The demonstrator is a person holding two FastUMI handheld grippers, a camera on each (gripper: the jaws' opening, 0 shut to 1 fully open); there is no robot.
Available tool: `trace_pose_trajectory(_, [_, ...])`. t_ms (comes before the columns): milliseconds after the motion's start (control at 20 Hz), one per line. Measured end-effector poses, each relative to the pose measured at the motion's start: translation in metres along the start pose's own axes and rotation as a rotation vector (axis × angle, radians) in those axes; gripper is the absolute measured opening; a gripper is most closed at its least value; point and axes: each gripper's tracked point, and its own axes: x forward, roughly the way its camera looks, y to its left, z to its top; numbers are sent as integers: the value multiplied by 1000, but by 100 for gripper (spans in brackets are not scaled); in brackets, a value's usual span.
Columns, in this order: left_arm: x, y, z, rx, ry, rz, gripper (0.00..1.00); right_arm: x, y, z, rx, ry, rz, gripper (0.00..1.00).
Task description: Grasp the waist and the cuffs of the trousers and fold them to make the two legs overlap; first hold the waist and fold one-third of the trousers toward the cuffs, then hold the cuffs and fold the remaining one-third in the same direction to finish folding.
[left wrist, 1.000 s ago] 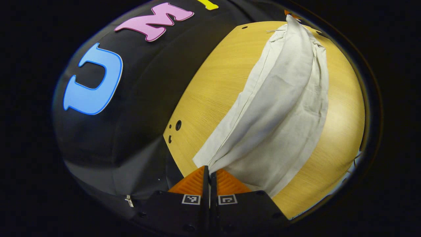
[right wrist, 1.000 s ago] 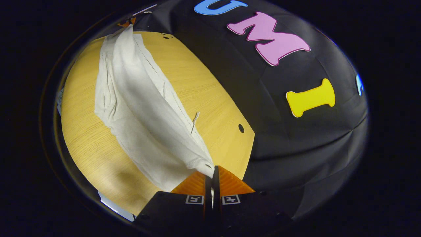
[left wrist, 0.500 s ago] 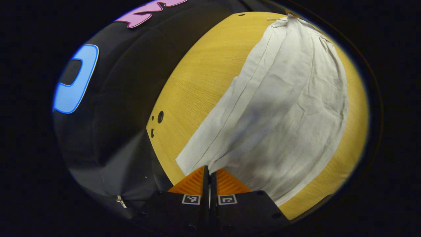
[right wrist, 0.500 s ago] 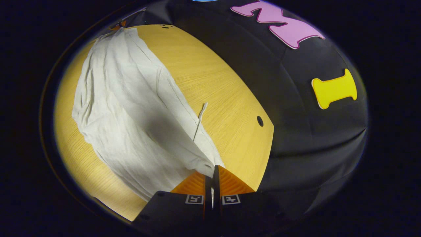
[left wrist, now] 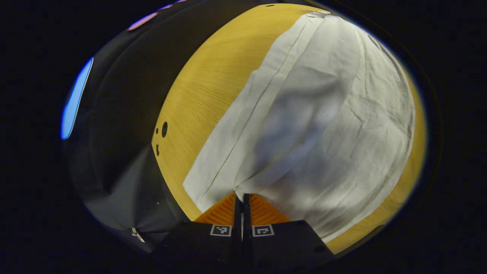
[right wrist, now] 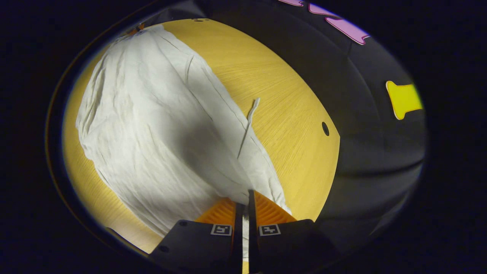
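Note:
Pale grey trousers (left wrist: 323, 114) lie lengthwise on the yellow wooden table (left wrist: 205, 83), with one layer folded over the other. My left gripper (left wrist: 240, 196) is shut on the near end of the cloth, low over the table. In the right gripper view the trousers (right wrist: 152, 114) stretch away to the upper left. A drawstring (right wrist: 249, 118) trails off their right edge onto the table (right wrist: 293, 102). My right gripper (right wrist: 245, 195) is shut on the waist end, and cloth shows between its fingers. A soft shadow falls across the middle of the fabric.
The table's far edge runs along the black booth wall (left wrist: 125, 95). Small holes (left wrist: 164, 129) mark the tabletop near that edge, and another hole (right wrist: 325, 128) shows in the right gripper view. Bare wood lies between the trousers and the wall.
Both grippers have come down toward the table with the trousers still held. The cloth, which was lifted in a narrow hanging fold, now spreads wider and flatter on the wood.

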Motion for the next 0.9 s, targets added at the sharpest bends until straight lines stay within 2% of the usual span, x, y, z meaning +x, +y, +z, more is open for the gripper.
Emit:
trace_pose_trajectory(150, [-4,4,-2,96,5,63,7,-1,-4,-1,-4,22,-44,27])
trace_pose_trajectory(200, [0,11,-3,123,10,101,13,-1,-6,-2,6,37,-58,30])
trace_pose_trajectory(250, [-3,16,-3,138,19,133,20,-3,-9,-2,25,53,-73,37])
trace_pose_trajectory(300, [-5,21,-2,140,20,162,38,-5,-13,-2,39,60,-92,38])
trace_pose_trajectory(350, [-6,27,1,141,13,185,55,-8,-17,-2,50,59,-114,53])
trace_pose_trajectory(400, [-9,30,4,141,2,202,76,-13,-20,-2,70,53,-131,60])
trace_pose_trajectory(450, [-15,32,4,138,-13,215,86,-20,-21,-5,97,43,-148,71])
trace_pose_trajectory(500, [-19,31,7,132,-31,219,97,-28,-25,-6,126,34,-175,75])
trace_pose_trajectory(550, [-27,33,11,126,-53,236,97,-38,-33,-8,156,21,-215,83])
trace_pose_trajectory(750, [-61,55,17,104,-111,353,97,-83,-61,-16,352,-50,-359,88])
trace_pose_trajectory(850, [-80,62,19,60,-154,388,96,-105,-63,-16,531,-112,-364,96])
trace_pose_trajectory(900, [-89,64,20,32,-177,402,96,-117,-64,-15,631,-148,-363,96])
